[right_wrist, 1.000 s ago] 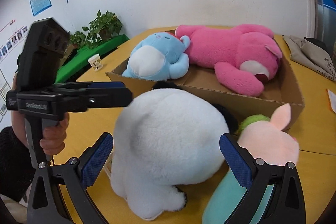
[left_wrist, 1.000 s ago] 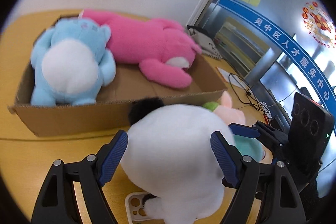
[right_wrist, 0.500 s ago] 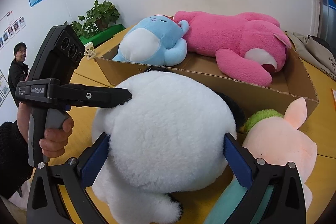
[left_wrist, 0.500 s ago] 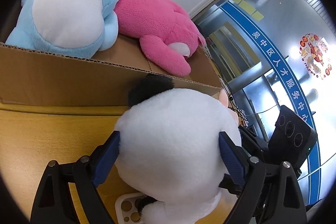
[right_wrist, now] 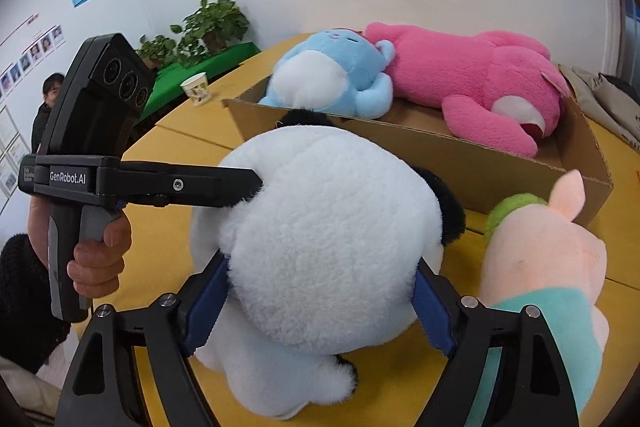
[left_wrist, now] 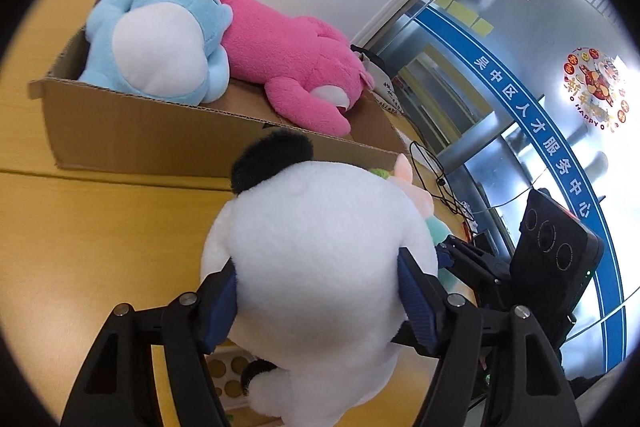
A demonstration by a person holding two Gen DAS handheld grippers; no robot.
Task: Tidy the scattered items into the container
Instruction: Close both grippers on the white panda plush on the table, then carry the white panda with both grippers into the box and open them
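Observation:
A big white plush panda (left_wrist: 316, 259) (right_wrist: 328, 251) with black ears is squeezed from two sides. My left gripper (left_wrist: 320, 303) is shut on it, and so is my right gripper (right_wrist: 320, 307), both lifting it above the yellow table. The cardboard box (left_wrist: 160, 139) (right_wrist: 480, 163) stands just beyond it and holds a light blue plush (left_wrist: 160, 43) (right_wrist: 332, 79) and a pink plush bear (left_wrist: 288, 63) (right_wrist: 472, 79). A peach and teal plush (right_wrist: 540, 287) stands to the right of the panda, and part of it peeks out in the left wrist view (left_wrist: 416, 195).
A phone case (left_wrist: 228, 375) lies on the table under the panda. A paper cup (right_wrist: 196, 89) and potted plants (right_wrist: 212, 27) stand beyond the table's left edge. A bag (right_wrist: 600, 99) lies behind the box. Black cables (left_wrist: 436, 179) run at the right.
Both grippers have closed tighter into the panda's sides and raised it. The view has tipped, so more of the box interior shows than half a second ago.

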